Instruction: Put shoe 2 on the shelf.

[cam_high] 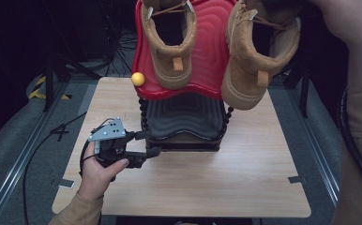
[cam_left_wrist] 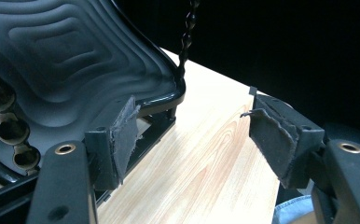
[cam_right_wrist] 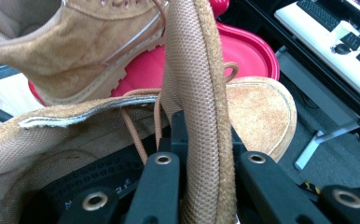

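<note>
High view shows a two-tier shoe rack [cam_high: 184, 140] standing on the wooden table [cam_high: 245, 178], its red upper shelf [cam_high: 207, 61] above a black lower shelf [cam_high: 184, 117], with beaded black posts between the two and a yellow ball [cam_high: 138, 78] at the red shelf's left corner. One tan suede boot [cam_high: 172, 42] rests on the red shelf with its heel and pull tab toward the camera. A second tan boot [cam_high: 249, 61] hangs at the right edge of that shelf, tilted, its heel overhanging the shelf's front corner. The right tongs [cam_right_wrist: 201, 163] are seen in the right gripper view, where they are pinching the padded mesh collar of this second boot: the collar rises upright between the two black jaws, which press on it from both sides, and a brown lace runs just beside them. Beyond the collar, that view shows the boot's suede toe, the red shelf under it and the other boot at the upper left. In the high view the person's right forearm comes up along the right edge of the picture. The left tongs [cam_high: 144, 145], held in the left hand [cam_high: 99, 171], lie level just above the table at the rack's front left corner, with their jaws spread and nothing between them. Left gripper view shows one worn pad [cam_left_wrist: 124, 135] close against the black shelf's rim and the other pad well apart over bare table.
</note>
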